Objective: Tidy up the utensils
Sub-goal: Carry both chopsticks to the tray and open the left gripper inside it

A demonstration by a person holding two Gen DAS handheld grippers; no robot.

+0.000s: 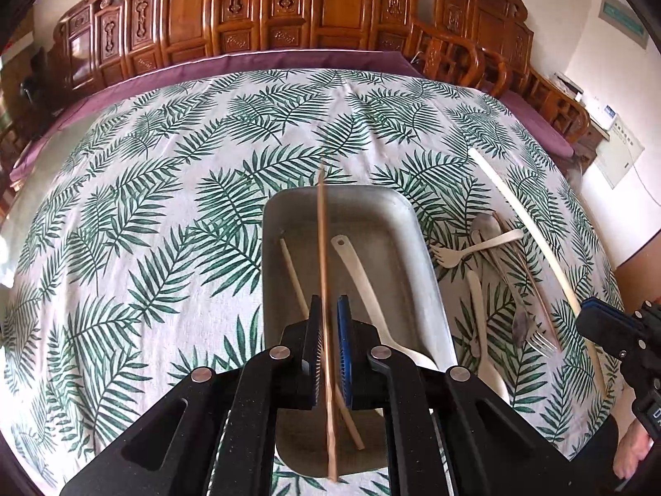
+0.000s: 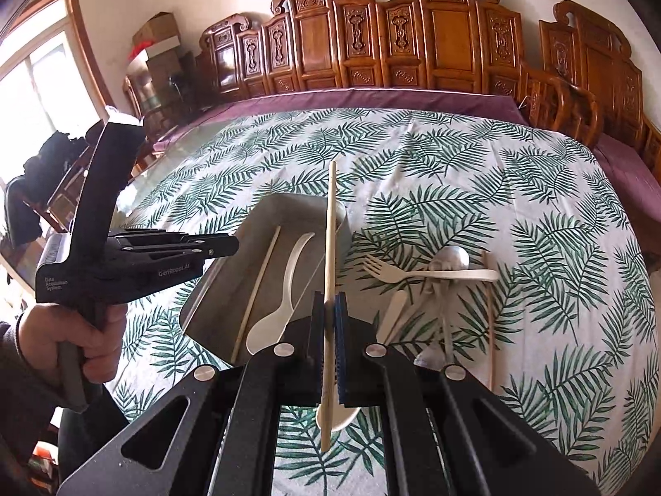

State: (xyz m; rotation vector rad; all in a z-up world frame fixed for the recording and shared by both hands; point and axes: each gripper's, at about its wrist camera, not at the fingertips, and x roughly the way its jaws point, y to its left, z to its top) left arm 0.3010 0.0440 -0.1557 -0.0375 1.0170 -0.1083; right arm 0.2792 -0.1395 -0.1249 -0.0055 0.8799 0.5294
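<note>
Over the metal tray, my left claw was clamped on a brown chopstick that ran straight up between its pads, its far end reaching past the tray's far rim. Inside the tray lay a pale chopstick and a white spoon. My right claw was pinched shut on a cream chopstick, held above the tray's right edge. On the leaf-print bench, right of the tray and well clear of both claws, sat a loose heap: a cream fork, a metal spoon and other pieces.
</note>
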